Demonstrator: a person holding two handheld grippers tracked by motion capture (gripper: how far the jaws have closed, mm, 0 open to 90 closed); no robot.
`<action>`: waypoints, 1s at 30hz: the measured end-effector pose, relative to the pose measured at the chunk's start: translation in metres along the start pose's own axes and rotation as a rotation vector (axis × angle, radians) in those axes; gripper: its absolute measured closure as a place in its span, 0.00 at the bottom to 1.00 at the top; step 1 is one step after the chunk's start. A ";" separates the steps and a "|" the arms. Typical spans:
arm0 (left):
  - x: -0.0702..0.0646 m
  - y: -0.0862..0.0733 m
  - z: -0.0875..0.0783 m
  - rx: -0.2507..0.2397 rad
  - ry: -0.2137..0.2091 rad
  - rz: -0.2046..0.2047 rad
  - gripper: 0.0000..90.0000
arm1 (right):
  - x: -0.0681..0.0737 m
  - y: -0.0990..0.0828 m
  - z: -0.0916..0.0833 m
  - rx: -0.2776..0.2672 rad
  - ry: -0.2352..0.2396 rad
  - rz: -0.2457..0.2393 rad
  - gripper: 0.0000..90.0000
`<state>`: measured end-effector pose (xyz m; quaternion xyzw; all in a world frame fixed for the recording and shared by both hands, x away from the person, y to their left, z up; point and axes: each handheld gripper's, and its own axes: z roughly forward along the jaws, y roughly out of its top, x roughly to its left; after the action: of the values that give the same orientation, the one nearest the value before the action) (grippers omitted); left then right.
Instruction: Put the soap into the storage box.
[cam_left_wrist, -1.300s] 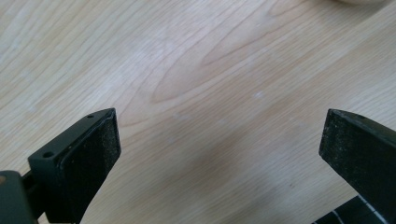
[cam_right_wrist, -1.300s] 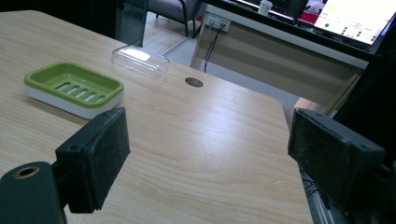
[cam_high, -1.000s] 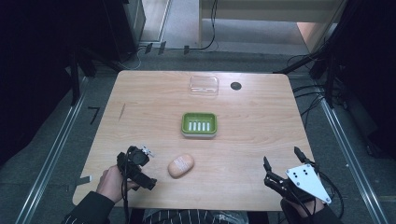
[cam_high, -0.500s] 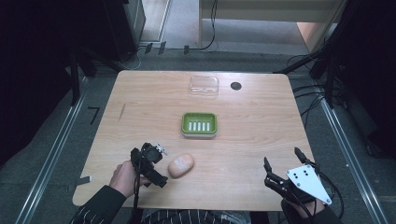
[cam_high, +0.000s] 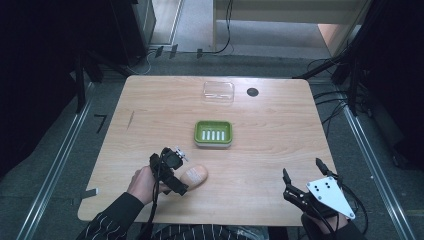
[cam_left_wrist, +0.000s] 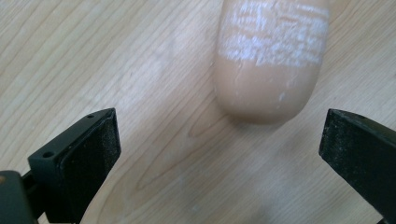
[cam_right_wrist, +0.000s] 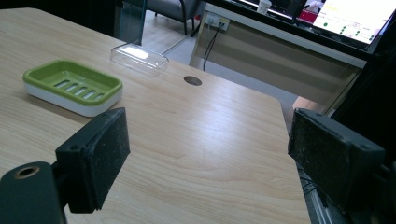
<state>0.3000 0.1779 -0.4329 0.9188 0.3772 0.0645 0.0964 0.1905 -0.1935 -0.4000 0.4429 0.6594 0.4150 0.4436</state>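
High view: left tool (cam_high: 176, 172) spread beside soap (cam_high: 194, 175), green dish (cam_high: 213, 133) beyond, right tool (cam_high: 301, 178) spread, apart.

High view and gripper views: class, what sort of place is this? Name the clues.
Probably a lab or office workroom: a wooden table ringed by trailing cables, a desk with lit monitors behind, and a handheld left gripper approaching soap.

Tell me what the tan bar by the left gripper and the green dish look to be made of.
The tan bar: likely soap, matte and waxy, with whitish scuffed embossing across its top.
The green dish: apparently moulded plastic, smooth with a slight sheen, a slotted green tray over a white base.
The left gripper stands open just short of the bar.
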 end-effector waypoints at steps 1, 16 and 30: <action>-0.001 0.002 0.001 -0.005 0.000 0.001 0.00 | 0.000 0.000 0.000 0.000 -0.001 0.001 0.15; -0.007 0.026 0.010 0.008 -0.042 0.059 0.00 | 0.000 0.000 0.000 -0.003 -0.001 -0.005 0.15; -0.016 0.046 0.022 0.043 -0.073 0.129 0.00 | 0.000 0.000 0.000 0.000 -0.001 -0.002 0.15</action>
<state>0.3240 0.1314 -0.4444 0.9448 0.3148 0.0287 0.0861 0.1910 -0.1936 -0.3999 0.4423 0.6597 0.4144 0.4444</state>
